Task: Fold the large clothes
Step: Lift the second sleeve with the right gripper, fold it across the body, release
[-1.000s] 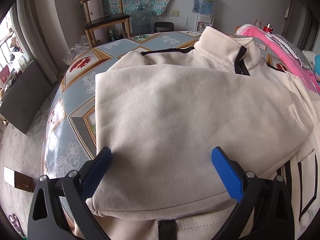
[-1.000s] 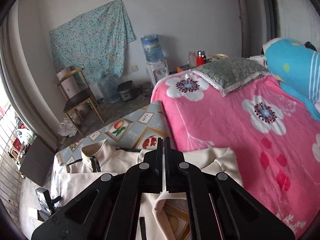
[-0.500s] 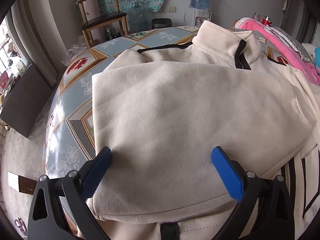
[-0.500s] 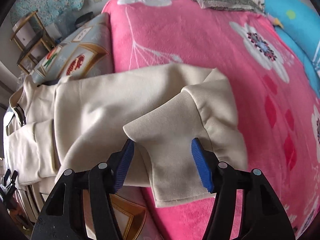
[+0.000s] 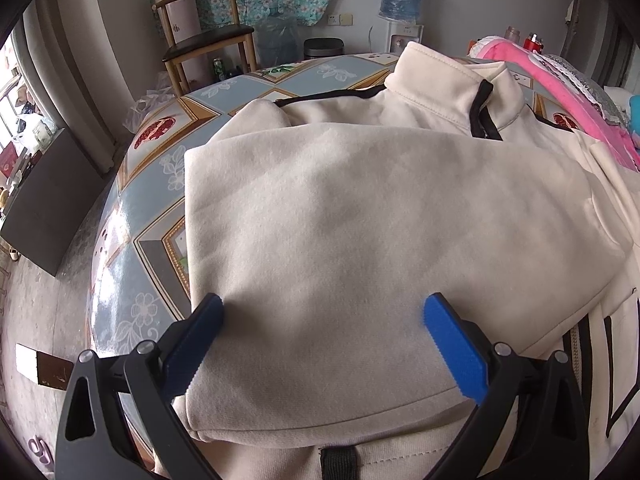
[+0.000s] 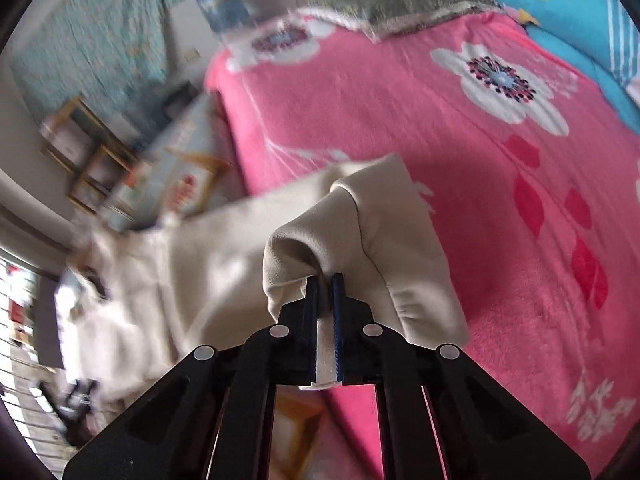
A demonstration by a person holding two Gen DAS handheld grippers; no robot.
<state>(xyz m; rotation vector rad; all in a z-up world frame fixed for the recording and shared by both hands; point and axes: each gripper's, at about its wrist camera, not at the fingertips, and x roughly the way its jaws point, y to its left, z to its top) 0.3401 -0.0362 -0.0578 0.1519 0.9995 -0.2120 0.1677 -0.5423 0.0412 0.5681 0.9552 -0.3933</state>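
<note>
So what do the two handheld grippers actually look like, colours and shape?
Both match. The left gripper and the right gripper each have black angular arms with cut-out slots and round silver pivot pins, ending in blue fingers with ridged, saw-toothed pads. No cables, markings, hands or sleeves show.

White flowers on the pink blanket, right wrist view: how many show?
2 clear ones: the blurred white flower near the grey pillow, and the sharp white flower to its right. An edge sliver and faint prints lower down may be more.
</note>
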